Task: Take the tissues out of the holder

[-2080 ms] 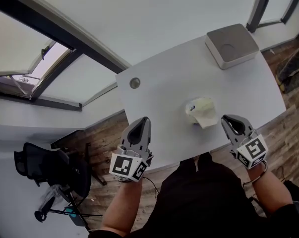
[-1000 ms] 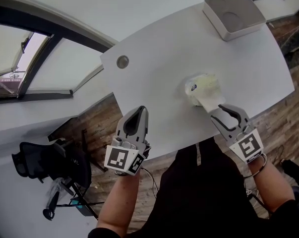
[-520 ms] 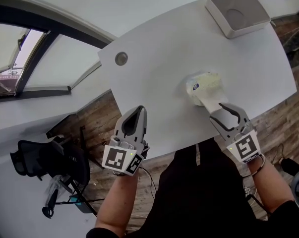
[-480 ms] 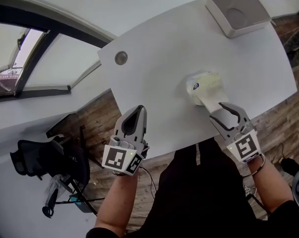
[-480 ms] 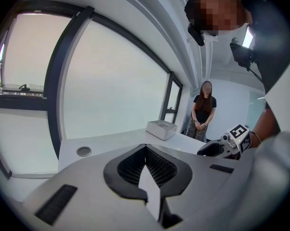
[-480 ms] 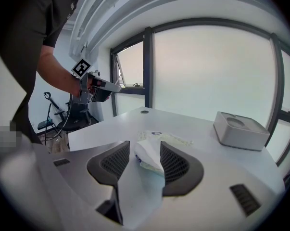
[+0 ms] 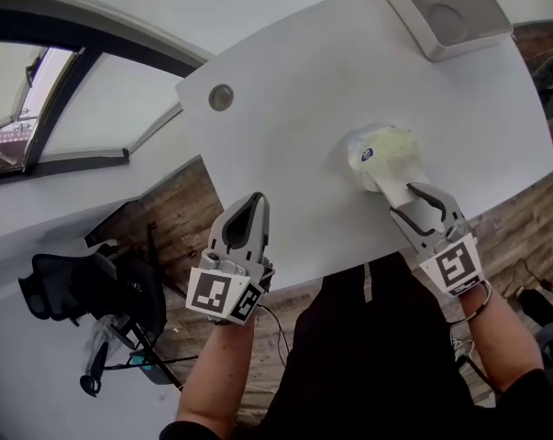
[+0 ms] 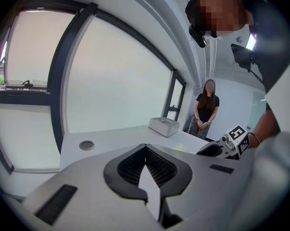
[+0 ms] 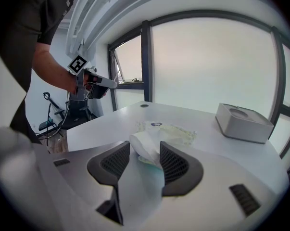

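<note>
A soft plastic tissue pack [image 7: 386, 151] lies on the white table [image 7: 294, 108], near its front edge. One white tissue [image 7: 395, 184] sticks out of it toward me. My right gripper [image 7: 421, 196] is at that tissue. In the right gripper view the tissue [image 9: 144, 142] stands between the spread jaws, and the pads do not squeeze it. The pack [image 9: 176, 132] lies just beyond. My left gripper [image 7: 252, 202] hovers off the table's front-left edge, shut, with nothing in it.
A grey-topped white box [image 7: 450, 9] sits at the table's far right corner. A round cable grommet [image 7: 221, 96] is set in the far left corner. An office chair [image 7: 83, 287] stands on the floor to the left. A person [image 8: 207, 107] stands beyond the table.
My right gripper moved in from the right of the pack to the protruding tissue, and its jaws now stand wider around it. The left gripper has hardly moved.
</note>
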The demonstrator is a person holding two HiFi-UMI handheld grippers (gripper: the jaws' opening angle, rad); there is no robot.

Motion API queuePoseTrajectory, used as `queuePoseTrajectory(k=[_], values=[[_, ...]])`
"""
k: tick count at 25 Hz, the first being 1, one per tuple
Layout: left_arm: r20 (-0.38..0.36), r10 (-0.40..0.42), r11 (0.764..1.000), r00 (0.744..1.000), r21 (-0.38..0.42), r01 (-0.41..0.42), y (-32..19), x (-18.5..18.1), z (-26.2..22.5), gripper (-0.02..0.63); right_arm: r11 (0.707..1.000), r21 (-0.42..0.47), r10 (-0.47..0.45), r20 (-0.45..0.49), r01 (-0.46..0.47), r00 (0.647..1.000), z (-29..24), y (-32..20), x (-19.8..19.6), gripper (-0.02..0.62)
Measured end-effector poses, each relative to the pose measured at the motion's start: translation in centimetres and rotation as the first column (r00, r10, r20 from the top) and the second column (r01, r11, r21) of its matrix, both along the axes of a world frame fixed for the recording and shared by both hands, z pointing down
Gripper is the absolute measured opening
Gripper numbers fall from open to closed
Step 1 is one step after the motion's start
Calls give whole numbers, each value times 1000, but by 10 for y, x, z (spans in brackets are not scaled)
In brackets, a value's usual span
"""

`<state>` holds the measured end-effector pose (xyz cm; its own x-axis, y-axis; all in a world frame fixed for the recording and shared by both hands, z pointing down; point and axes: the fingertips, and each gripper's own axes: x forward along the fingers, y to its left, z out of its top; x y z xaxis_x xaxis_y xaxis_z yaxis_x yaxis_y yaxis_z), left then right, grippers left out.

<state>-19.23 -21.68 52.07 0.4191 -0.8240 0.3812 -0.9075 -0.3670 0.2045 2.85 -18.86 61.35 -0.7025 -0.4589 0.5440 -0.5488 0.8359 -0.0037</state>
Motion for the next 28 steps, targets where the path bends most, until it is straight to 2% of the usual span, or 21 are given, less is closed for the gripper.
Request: queuePoseTrajectory(k=[6, 11, 14, 15, 28], values=[[-7, -9, 1000, 1000, -8, 9, 0, -1, 2, 3, 999, -47, 6, 24, -5, 1000, 3, -1, 0, 178], [-13, -16, 1000, 1000, -7, 16, -1, -1, 2, 3, 999, -47, -21, 38, 23, 999, 0, -1, -1, 168], [-13, -13, 1000, 1000, -5, 13, -1, 0, 1, 3, 1000, -19, 1, 28, -1, 1000, -2, -7, 2, 26], [-12, -13, 1000, 1000, -4, 13, -1, 0, 1, 3, 1000, -14, 6, 26, -5, 1000, -2, -9, 3, 8], [-28, -21, 1000, 999, 21, 22, -5, -3, -13, 3, 1000, 6, 9, 22, -10, 1000, -21, -17, 6, 8]])
